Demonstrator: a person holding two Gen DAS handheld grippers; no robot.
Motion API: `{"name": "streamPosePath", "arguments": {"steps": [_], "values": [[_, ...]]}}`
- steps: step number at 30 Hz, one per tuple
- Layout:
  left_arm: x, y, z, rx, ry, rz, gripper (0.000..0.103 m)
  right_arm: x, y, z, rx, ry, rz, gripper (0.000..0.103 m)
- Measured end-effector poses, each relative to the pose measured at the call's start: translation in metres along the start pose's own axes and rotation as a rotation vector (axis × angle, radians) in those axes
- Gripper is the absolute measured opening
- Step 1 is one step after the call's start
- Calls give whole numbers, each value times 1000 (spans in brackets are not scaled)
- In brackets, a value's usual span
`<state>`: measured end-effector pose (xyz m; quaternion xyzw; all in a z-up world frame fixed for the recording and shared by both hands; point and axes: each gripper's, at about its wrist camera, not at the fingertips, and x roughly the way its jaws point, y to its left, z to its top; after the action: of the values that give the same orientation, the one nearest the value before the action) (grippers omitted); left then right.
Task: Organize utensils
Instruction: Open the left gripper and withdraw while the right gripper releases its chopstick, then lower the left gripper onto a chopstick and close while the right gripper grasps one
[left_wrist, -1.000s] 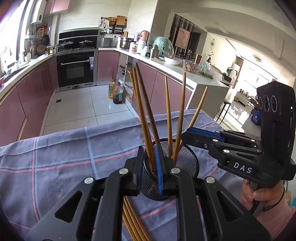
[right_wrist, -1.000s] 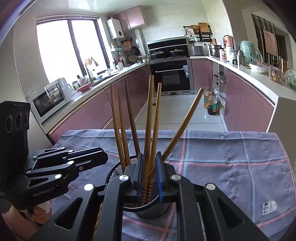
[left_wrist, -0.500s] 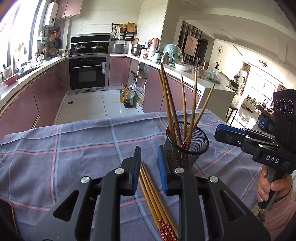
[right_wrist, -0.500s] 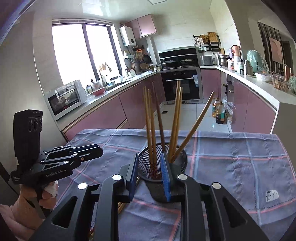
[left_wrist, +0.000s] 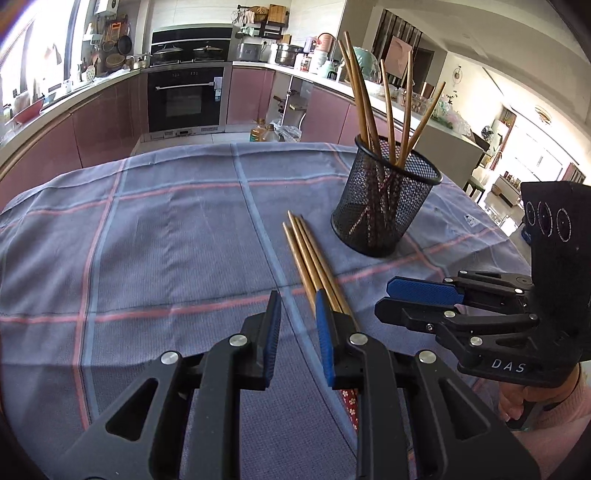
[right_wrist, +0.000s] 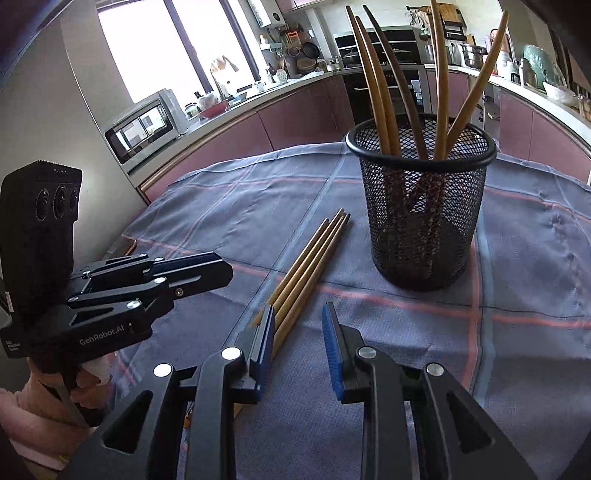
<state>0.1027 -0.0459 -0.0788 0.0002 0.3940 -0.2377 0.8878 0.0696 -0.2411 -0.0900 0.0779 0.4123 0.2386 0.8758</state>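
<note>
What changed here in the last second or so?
Both grippers drew back and down from the mesh cup; the left gripper and right gripper let go of chopsticks there and now stand open, empty. The loose chopsticks and tablecloth stayed put.

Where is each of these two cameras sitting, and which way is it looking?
Left wrist view: rides on the left hand-held gripper, looking along its fingers across the tablecloth; the right hand-held gripper and a hand show.
Right wrist view: rides on the right hand-held gripper, facing the mesh holder; the left hand-held gripper shows.
Shared: the holder, the loose chopsticks beside it, the kitchen behind.
</note>
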Motion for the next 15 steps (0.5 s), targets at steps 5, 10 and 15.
{"name": "streamPosePath", "arguments": {"steps": [5,10,15], "values": [[5,-3,-12,-1,19,1,19,2,2,-3,2,11,-12,25],[7,-3,-19,-1,43,-4,20,6,6,-7,-1,22,-21,25],[7,-4,-23,-2,46,-7,20,11,10,-7,-10,28,-30,25]]}}
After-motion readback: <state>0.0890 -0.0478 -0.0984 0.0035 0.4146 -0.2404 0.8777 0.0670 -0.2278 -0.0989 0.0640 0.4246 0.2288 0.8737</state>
